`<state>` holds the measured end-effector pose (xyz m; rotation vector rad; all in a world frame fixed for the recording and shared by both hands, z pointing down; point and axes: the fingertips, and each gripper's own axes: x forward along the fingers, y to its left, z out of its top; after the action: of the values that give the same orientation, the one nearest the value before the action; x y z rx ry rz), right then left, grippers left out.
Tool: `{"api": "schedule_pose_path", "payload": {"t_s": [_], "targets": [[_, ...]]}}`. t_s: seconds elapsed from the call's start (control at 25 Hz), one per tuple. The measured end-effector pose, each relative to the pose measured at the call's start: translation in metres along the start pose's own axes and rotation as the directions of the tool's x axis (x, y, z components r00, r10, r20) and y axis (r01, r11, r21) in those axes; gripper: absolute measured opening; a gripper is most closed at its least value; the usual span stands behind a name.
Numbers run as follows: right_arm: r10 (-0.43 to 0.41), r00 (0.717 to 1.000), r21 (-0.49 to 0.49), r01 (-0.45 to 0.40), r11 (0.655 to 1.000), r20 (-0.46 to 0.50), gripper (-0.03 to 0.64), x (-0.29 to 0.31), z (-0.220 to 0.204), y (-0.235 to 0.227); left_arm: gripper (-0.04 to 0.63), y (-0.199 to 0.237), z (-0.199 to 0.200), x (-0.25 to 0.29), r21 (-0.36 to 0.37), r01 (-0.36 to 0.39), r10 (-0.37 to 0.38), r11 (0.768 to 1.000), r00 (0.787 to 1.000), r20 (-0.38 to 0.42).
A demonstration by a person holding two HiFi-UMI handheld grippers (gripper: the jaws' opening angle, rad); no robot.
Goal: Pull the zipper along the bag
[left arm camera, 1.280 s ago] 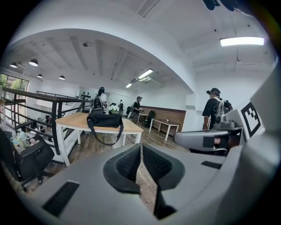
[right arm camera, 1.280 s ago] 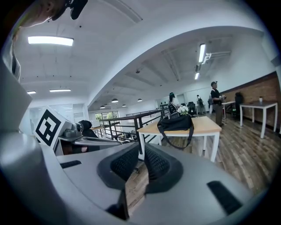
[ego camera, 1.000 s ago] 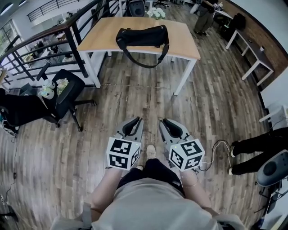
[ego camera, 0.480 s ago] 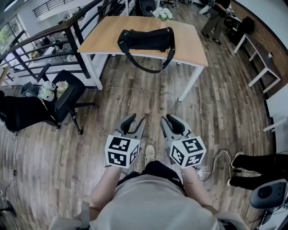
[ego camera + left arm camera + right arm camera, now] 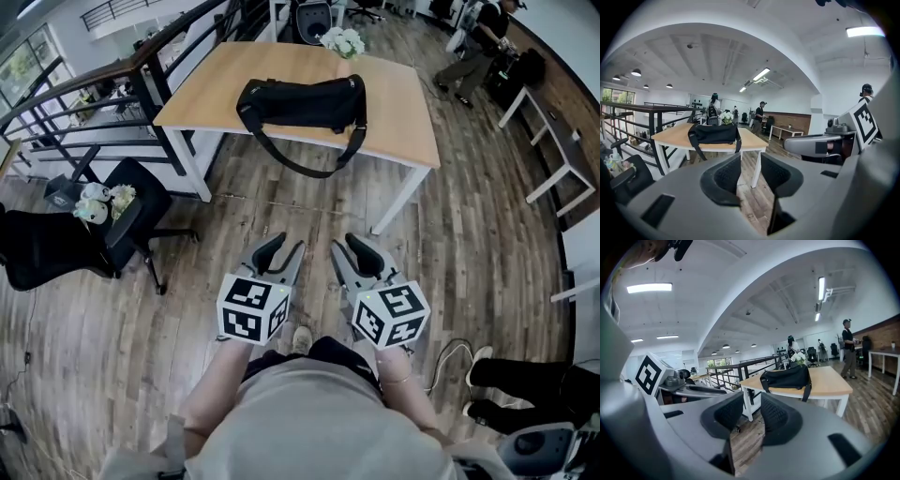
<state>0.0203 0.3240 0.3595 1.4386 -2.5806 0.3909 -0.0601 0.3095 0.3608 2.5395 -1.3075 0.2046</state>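
A black duffel bag [image 5: 300, 101] lies on a wooden table [image 5: 394, 117] well ahead of me, its strap [image 5: 314, 161] drooping over the front edge. No zipper pull shows at this distance. My left gripper [image 5: 283, 249] and right gripper [image 5: 341, 247] are held side by side above the floor, far short of the table. Both are open with nothing between their pads, and their jaws have just been opening. The bag [image 5: 714, 134] sits beyond my left gripper [image 5: 751, 161] in the left gripper view. The right gripper view shows the bag [image 5: 785, 378] past my right gripper [image 5: 752, 401].
A black office chair [image 5: 127, 211] with soft toys stands at the left beside a dark railing [image 5: 112, 80]. White flowers [image 5: 342, 40] are behind the bag. One person [image 5: 483, 33] stands at the far right, and another person's legs [image 5: 520, 384] reach in near right. Wooden floor lies between me and the table.
I have moved forward, so the table and bag sit nearer in the head view. Both grippers' jaws stand wider apart than a second ago.
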Motion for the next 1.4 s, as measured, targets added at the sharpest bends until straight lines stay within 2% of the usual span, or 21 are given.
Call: {"api": "schedule_pose_path", "payload": {"t_s": [0.4,0.8,1.04,1.4], "targets": [[0.001,0.999,0.076,0.002,0.997,-0.041,0.109,0.025,-0.009,-0.05,0.135,0.017,-0.001,0.048,-0.04,-0.039,0.037,0.998,0.998,-0.043],[-0.038,0.999,0.093,0.041,0.995,-0.039,0.109,0.061,-0.002,-0.093,0.135,0.043,0.011,0.109,-0.037,-0.017,0.015,0.999,0.999,-0.051],[-0.072,0.997,0.094,0.074,0.993,-0.027,0.109,0.108,0.02,-0.129,0.135,0.071,0.036,0.164,-0.021,0.025,-0.026,0.999,0.999,-0.042],[-0.097,0.995,0.08,0.098,0.992,-0.022,0.109,0.202,0.069,-0.177,0.135,0.135,0.08,0.246,-0.024,0.066,-0.067,0.998,0.997,-0.039]]}}
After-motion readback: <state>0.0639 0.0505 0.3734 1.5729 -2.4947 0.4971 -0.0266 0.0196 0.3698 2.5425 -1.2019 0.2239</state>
